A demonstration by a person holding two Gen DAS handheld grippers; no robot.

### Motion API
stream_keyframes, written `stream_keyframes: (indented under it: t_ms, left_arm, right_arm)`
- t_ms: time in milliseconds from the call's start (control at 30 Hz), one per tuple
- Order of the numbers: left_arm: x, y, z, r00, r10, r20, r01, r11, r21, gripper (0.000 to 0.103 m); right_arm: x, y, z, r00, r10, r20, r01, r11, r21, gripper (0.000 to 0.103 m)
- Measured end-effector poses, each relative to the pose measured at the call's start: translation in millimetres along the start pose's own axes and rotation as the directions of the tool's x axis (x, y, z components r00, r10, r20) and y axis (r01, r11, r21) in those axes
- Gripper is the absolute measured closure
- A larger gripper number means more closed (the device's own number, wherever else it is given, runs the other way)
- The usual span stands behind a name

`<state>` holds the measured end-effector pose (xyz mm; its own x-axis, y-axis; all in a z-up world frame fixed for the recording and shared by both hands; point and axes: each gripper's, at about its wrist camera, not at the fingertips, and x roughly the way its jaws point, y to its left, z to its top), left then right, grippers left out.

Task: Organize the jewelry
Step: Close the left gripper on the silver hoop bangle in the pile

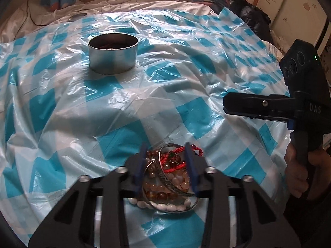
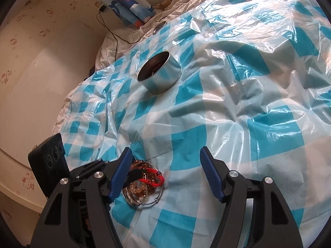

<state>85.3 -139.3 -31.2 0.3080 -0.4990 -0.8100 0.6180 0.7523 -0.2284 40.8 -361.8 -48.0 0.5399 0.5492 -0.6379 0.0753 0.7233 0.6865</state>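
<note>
A pile of jewelry (image 1: pixel 168 175) lies on the blue-and-white checked plastic sheet: amber and white bead bracelets, a red cord bracelet and silver bangles. My left gripper (image 1: pixel 165 148) stands over the pile with a finger on each side of it, jaws partly apart. The pile also shows in the right wrist view (image 2: pixel 144 186), low and left. My right gripper (image 2: pixel 166 161) is open and empty, just right of the pile. A round metal tin (image 1: pixel 113 52) stands open farther back, with something dark inside; it also shows in the right wrist view (image 2: pixel 159 74).
The checked sheet (image 1: pixel 186 72) covers a soft, wrinkled bed. A small round metal lid (image 2: pixel 159 27) lies at the sheet's far edge. A wall runs along the left side (image 2: pixel 41 72). A black cable (image 2: pixel 111 35) trails over the bedding. A cabinet (image 1: pixel 289 10) stands at far right.
</note>
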Motion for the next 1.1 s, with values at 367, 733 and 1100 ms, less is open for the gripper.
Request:
stream_keyframes:
  t_ms: [367,733,1100]
  left_arm:
    - [-12,17,9,0.99,-0.135,0.048,0.138,0.986,-0.088,0.099]
    - [-18,47,12,0.984,-0.167,0.066,0.177,0.965,-0.194,0.103]
    - [22,22,16,0.992,-0.112,-0.063,0.1,0.98,-0.172,0.073]
  right_arm:
    - [2,1,2,1.0,0.02,0.003,-0.02,1.0,0.004,0.032]
    - [4,-3,1,1.0,0.001,-0.002,-0.001,1.0,0.02,0.031]
    - [7,0,0,1.0,0.002,-0.012,-0.001,1.0,0.011,0.031]
